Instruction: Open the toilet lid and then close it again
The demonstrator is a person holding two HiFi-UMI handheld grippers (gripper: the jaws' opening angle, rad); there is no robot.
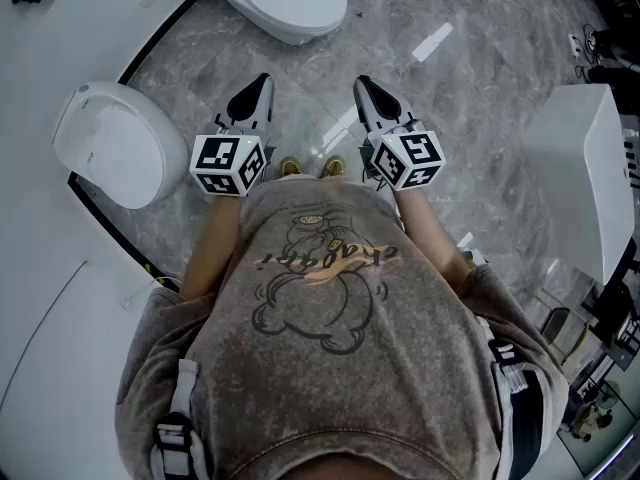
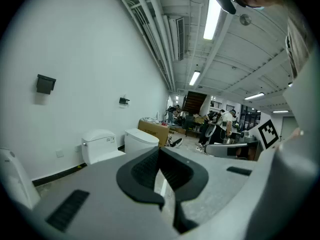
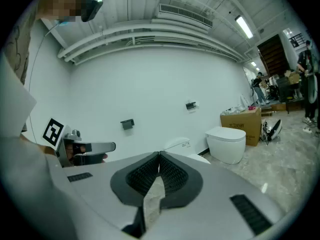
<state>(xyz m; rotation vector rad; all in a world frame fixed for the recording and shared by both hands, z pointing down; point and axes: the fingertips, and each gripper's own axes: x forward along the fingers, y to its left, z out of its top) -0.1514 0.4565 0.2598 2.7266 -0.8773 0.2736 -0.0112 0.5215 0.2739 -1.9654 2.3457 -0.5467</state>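
Observation:
A white toilet (image 1: pixel 112 146) with its lid down stands against the wall at my left. A second white toilet (image 1: pixel 288 0), also with the lid down, is ahead at the top of the head view. Both toilets (image 2: pixel 101 145) (image 2: pixel 142 138) stand along the wall in the left gripper view. My left gripper (image 1: pixel 261 81) and right gripper (image 1: pixel 362 84) are held side by side in front of my chest, over bare floor, apart from either toilet. Each gripper (image 2: pixel 160 149) (image 3: pixel 159 154) has its jaws shut with nothing between them.
The floor is grey marble tile (image 1: pixel 470 78). A white fixture (image 1: pixel 588 168) stands at my right. A cardboard box (image 3: pixel 243 123) sits beyond the far toilet (image 3: pixel 227 142). People and clutter fill the far end of the room (image 2: pixel 215 124). Small black fittings (image 3: pixel 127 124) hang on the wall.

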